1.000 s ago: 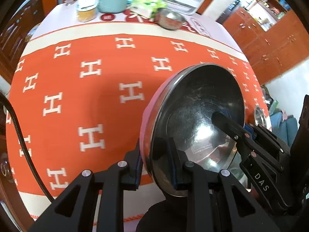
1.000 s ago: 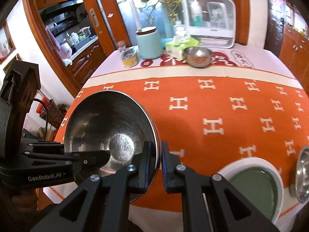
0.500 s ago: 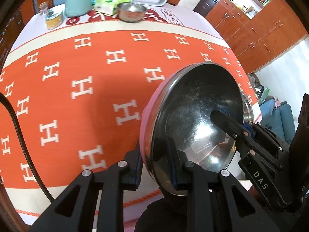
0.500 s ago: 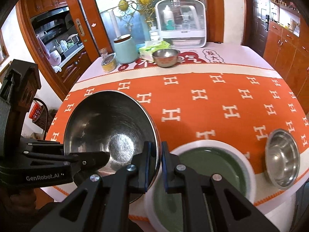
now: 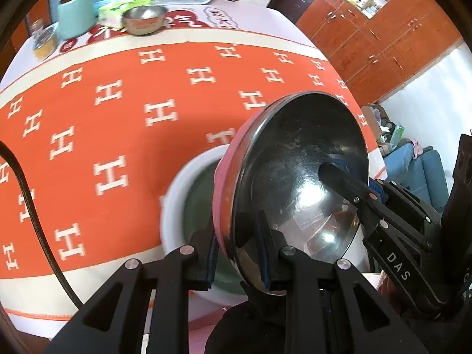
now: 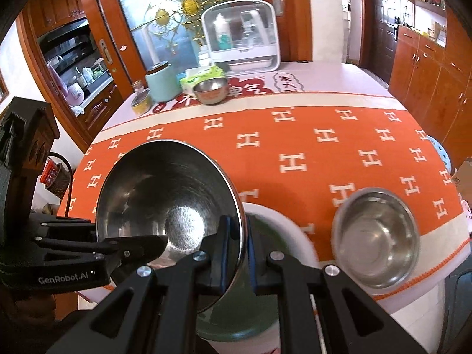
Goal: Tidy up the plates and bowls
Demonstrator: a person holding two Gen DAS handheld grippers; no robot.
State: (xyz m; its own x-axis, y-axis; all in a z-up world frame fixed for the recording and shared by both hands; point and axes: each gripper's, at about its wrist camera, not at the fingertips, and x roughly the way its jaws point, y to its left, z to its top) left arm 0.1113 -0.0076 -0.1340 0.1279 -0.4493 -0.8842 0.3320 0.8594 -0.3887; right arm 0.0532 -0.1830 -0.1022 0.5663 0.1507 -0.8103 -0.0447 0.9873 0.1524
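A large steel bowl with a pink outer wall (image 5: 298,171) (image 6: 165,194) hangs tilted above the table, held from both sides. My left gripper (image 5: 237,253) is shut on its near rim, and my right gripper (image 6: 236,247) is shut on the opposite rim. Under the bowl lies a white plate with a green centre (image 5: 183,194) (image 6: 283,227), partly hidden by it. A smaller steel bowl (image 6: 376,236) sits on the orange cloth to the right of the plate. Another small steel bowl (image 5: 144,19) (image 6: 211,90) stands at the far end of the table.
The table carries an orange cloth with white H marks (image 5: 124,124). At its far end stand a mint canister (image 6: 162,84), a green tissue pack (image 6: 203,78), a small jar (image 6: 141,103) and a white lidded rack (image 6: 242,38). Wooden cabinets (image 5: 377,38) line the right wall.
Both grippers have carried the large bowl to the right along the table's near edge; the green-centred plate, and the small bowl beside it in the right wrist view, have come into view beneath it.
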